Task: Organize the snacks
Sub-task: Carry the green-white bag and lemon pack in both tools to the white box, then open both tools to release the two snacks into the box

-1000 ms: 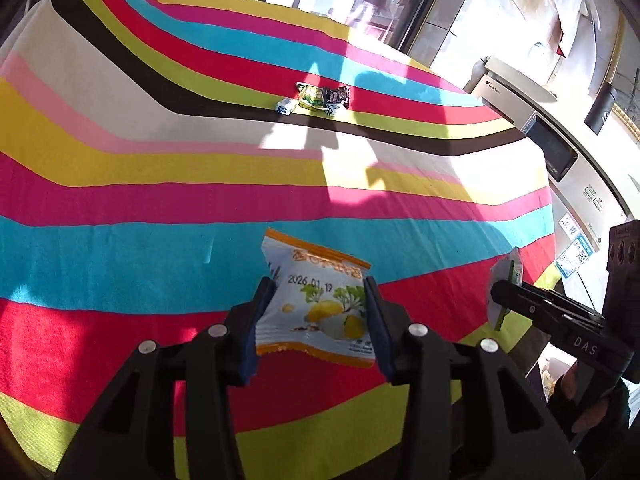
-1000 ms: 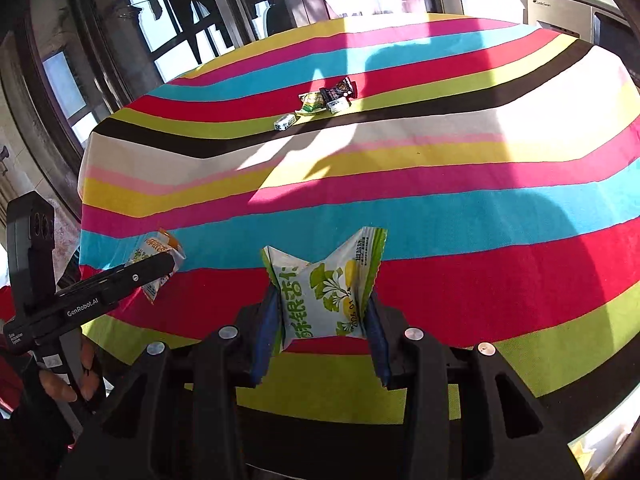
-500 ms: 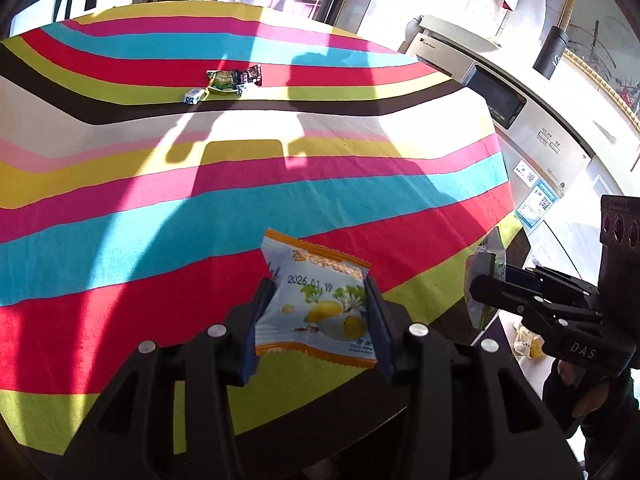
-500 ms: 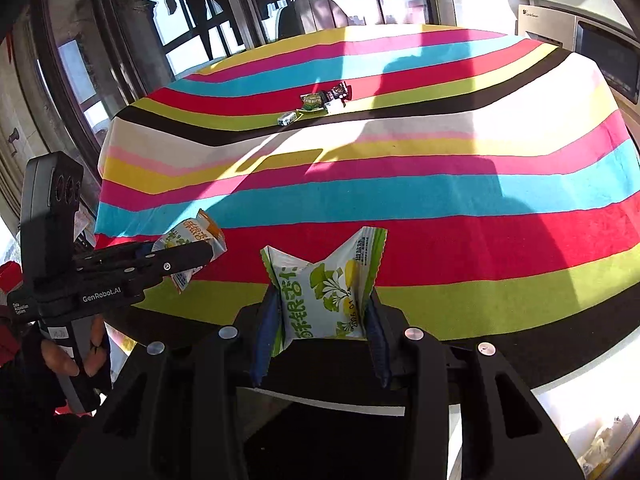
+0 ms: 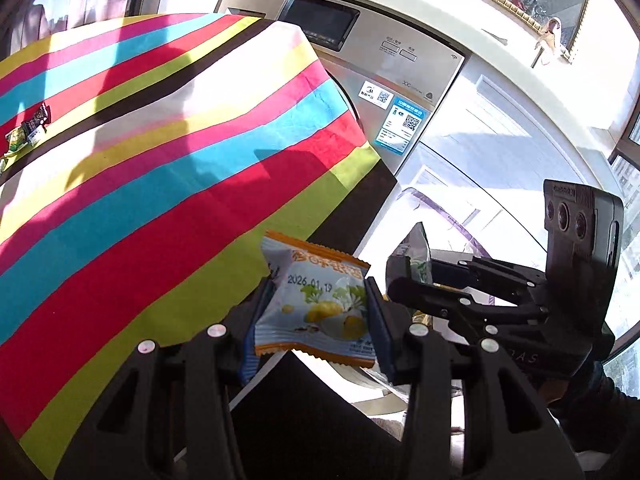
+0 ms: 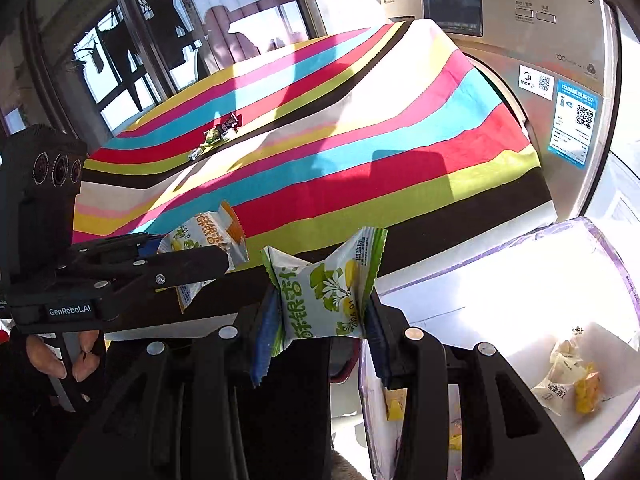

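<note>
Left wrist: snack packet point(image 5: 316, 308) between tool point(image 5: 316, 316) pads.

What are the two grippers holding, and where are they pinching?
Left gripper pinches an orange-edged snack packet by its two sides. Right gripper pinches a green-edged snack packet the same way.

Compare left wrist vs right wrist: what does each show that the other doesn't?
Left wrist only: the printed front of the orange-edged snack packet in the left claw.

Right wrist only: inside of the clear bin, with a yellow snack pack in it, and the window frames.

Both: striped tablecloth, small snack pile, washing machine, and the right claw shut on the green-edged snack packet.
</note>
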The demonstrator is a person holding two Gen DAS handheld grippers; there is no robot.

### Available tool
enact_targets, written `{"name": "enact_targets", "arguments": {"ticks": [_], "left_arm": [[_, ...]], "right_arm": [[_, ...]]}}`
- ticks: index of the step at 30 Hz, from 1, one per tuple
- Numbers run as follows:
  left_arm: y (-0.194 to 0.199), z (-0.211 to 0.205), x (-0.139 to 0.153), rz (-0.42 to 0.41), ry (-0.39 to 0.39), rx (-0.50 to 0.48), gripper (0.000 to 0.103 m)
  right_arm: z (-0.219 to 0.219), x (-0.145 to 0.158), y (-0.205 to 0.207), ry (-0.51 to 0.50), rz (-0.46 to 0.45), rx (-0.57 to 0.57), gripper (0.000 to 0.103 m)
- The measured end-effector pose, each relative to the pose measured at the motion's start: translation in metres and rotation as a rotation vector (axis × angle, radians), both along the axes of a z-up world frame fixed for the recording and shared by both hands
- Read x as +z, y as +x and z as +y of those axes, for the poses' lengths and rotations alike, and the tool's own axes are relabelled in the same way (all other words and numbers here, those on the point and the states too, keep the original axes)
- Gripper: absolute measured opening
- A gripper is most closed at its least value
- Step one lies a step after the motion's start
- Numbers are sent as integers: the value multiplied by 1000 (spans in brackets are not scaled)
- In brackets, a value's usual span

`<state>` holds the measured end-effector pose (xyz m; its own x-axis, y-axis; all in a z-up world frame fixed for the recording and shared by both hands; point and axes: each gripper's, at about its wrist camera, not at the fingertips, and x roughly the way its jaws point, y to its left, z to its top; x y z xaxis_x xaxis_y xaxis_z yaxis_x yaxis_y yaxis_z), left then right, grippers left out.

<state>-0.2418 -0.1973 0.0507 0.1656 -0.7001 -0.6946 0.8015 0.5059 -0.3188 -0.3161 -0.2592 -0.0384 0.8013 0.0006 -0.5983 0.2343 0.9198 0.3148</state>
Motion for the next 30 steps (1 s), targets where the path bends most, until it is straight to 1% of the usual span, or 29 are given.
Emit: {"name": "enact_targets", "arguments": {"ticks": [4,8,10,11,12,13,15,16,18,21,24,26,28,30], "left_arm": [[-23,-42,-2,-21,30,-113,46],[-44,-78,-8,-27,62,-199,46],[-52,-93,-11,-19,61,-243,48],[-57,-99,-11,-5,46,-274,50],[-61,-103,-11,-4,34,-289,66],[-64,-104,-9,-21,24,-287,86],[-64,-97,-4,-64,-4,-259,98],[-60,-91,-2,-76,-9,-241,100],[-43,-77,-1,-88,3,-176,101],[-1,-38,-5,-109,42,-11,101],[48,18,-11,-141,127,207,101],[79,60,-16,-166,189,349,101],[107,103,-17,-186,229,468,101],[132,140,-20,-205,259,564,101]], "right_arm": [[-24,-12,-28,19,9,-95,40],[-45,-21,-52,-12,36,-218,40],[-58,-27,-62,-23,58,-285,46],[-66,-29,-68,-38,77,-334,48],[-73,-30,-72,-56,97,-381,65],[-80,-31,-76,-60,104,-415,75],[-93,-29,-88,-35,73,-468,76],[-97,-29,-93,-19,62,-482,76],[-103,-29,-97,-2,56,-490,76],[-100,-32,-89,17,65,-466,76],[-85,-38,-70,45,77,-397,77],[-68,-42,-52,56,86,-327,77],[-49,-41,-32,40,97,-260,78],[-28,-37,-10,9,101,-185,81]]}}
